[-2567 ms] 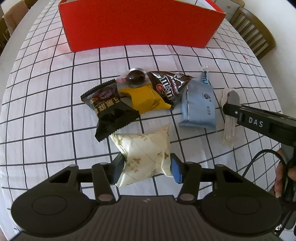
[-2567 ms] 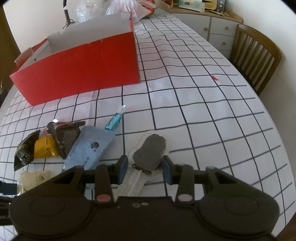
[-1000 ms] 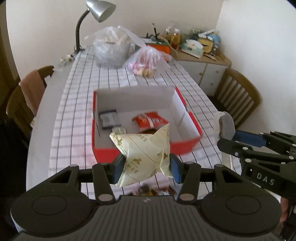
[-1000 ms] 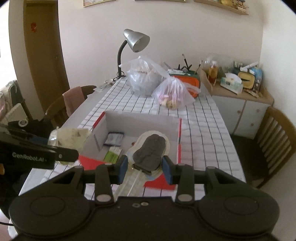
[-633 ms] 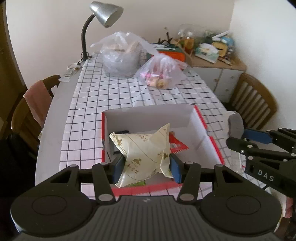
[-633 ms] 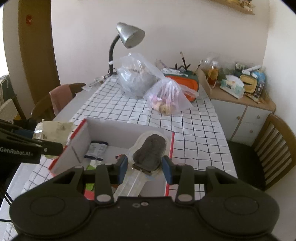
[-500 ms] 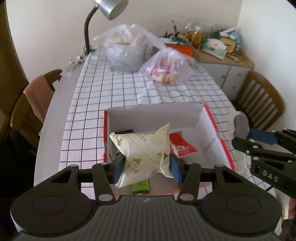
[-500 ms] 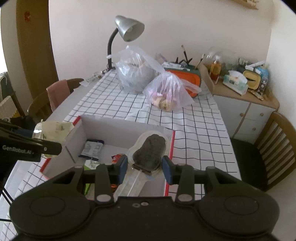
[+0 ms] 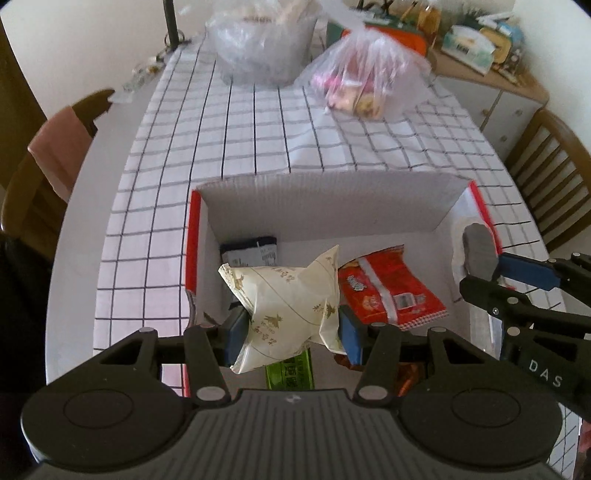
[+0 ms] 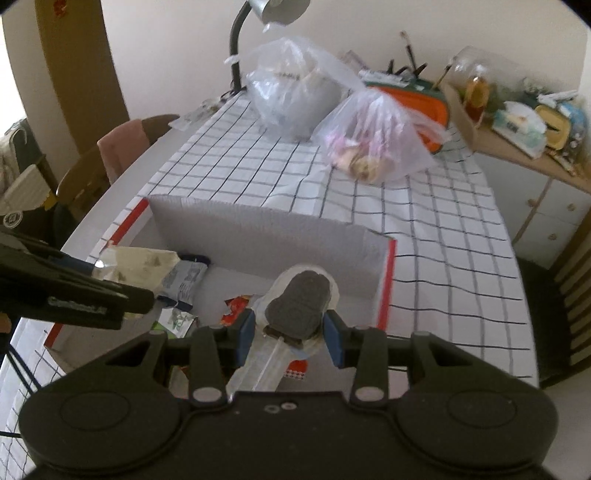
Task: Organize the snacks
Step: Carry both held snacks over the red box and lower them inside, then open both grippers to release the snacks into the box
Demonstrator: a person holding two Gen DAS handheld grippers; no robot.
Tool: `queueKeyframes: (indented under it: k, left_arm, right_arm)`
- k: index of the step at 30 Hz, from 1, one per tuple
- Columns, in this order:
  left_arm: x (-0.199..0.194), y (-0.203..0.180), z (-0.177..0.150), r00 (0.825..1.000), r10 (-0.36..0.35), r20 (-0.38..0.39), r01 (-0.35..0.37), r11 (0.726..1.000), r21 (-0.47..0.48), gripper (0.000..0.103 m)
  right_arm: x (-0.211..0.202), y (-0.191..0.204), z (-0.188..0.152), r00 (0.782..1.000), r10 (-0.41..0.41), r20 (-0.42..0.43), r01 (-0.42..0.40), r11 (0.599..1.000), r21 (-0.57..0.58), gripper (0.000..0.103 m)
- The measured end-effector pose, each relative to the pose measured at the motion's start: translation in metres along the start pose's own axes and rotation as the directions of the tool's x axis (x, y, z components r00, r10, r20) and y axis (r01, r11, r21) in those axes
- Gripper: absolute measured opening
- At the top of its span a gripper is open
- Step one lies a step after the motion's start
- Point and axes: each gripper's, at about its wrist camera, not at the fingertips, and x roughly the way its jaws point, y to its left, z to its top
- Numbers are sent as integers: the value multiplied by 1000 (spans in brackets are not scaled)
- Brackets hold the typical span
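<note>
My left gripper [image 9: 291,332] is shut on a cream snack packet [image 9: 288,306] with gold print and holds it above the left part of the red box [image 9: 192,236]. My right gripper [image 10: 290,332] is shut on a clear-wrapped dark ice-cream bar [image 10: 297,302] over the box's [image 10: 386,280] right side. The bar also shows at the right of the left wrist view [image 9: 476,254]; the cream packet shows at the left of the right wrist view [image 10: 136,264]. Inside the box lie a red snack bag [image 9: 388,288], a dark packet [image 9: 249,251] and a green packet [image 9: 290,373].
The table has a checked cloth [image 9: 258,129]. Two clear plastic bags [image 9: 365,81] stand beyond the box, with a lamp [image 10: 273,14] behind. Wooden chairs stand at the left [image 9: 33,173] and right [image 9: 550,177]. A cluttered sideboard [image 10: 517,125] is at the far right.
Both grippers have moved forward and lower over the box with their snacks still held. The box now fills more of both views.
</note>
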Motion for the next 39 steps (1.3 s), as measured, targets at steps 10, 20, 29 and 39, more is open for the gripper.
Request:
queueKeyframes:
  k: [10, 20, 29, 39]
  left_arm:
    - [48, 2, 4, 991, 14, -132, -16, 1000, -15, 52]
    - [64, 1, 4, 986, 23, -164, -23, 1000, 1, 55]
    - [52, 2, 1, 991, 10, -131, -9, 1000, 5, 59]
    - [7, 5, -12, 999, -18, -36, 18, 1000, -2, 62]
  right_arm:
    - [39, 13, -3, 995, 70, -75, -73, 997, -33, 39]
    - [48, 13, -3, 990, 88, -108, -90, 996, -12, 44]
    - [30, 9, -6, 994, 72, -77, -71, 997, 24, 62]
    - [-12, 20, -10, 998, 69, -14, -69, 997, 37, 70]
